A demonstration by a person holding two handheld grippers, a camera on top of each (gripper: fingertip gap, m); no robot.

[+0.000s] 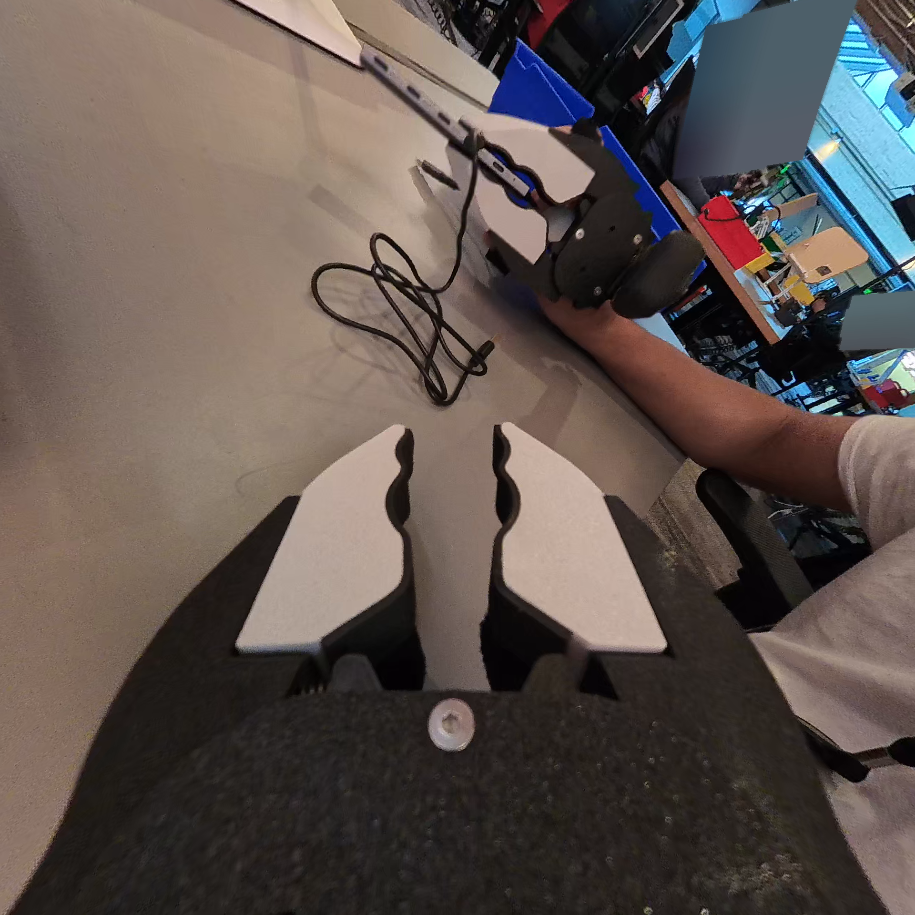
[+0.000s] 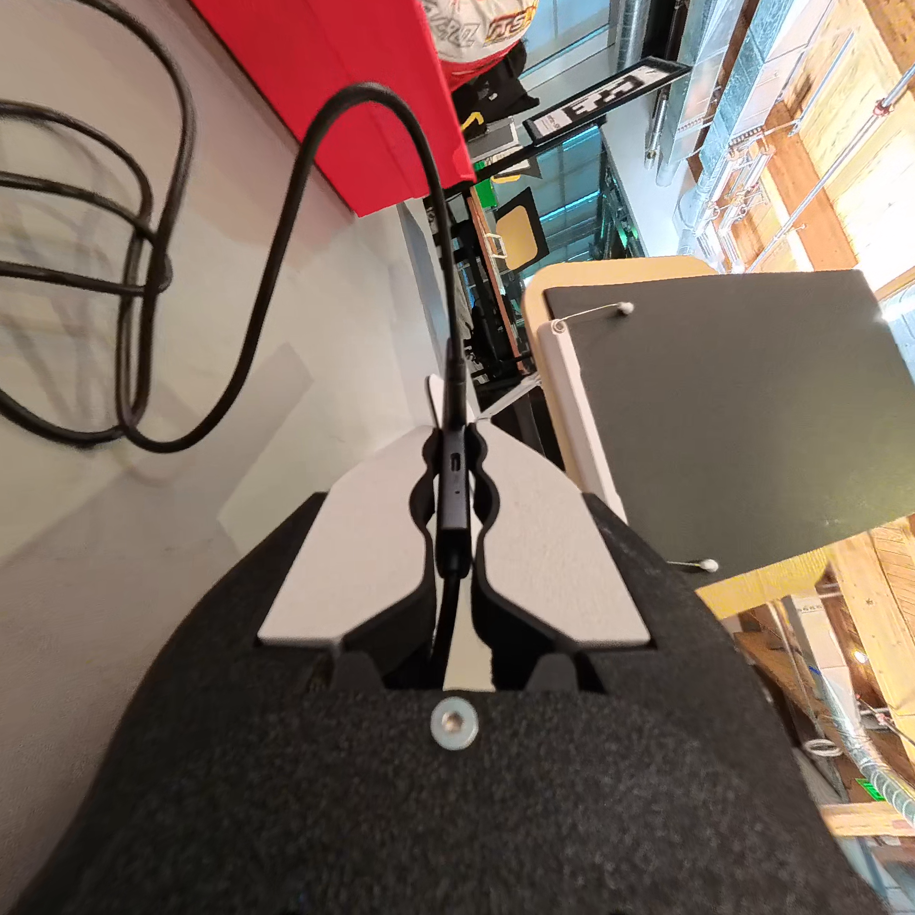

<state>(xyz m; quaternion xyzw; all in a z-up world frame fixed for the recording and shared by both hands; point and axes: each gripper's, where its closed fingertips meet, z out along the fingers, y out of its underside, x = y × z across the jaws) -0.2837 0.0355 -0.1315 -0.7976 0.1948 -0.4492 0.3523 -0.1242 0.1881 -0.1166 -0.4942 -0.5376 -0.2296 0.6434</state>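
My left gripper is open and empty, low over the grey table. Ahead of it lies a coiled black cable whose free plug rests on the table. The cable's other end goes up into a long slim grey hub. My right gripper holds that hub tilted above the table. In the right wrist view the right gripper is shut on the grey hub. The cable arcs up from the hub's tip and drops to the coil on the left.
A person's arm reaches over the table's right edge. A blue bin stands behind the right gripper, and a red bin shows in the right wrist view. A white board lies at the far end. A small dark piece lies under the hub.
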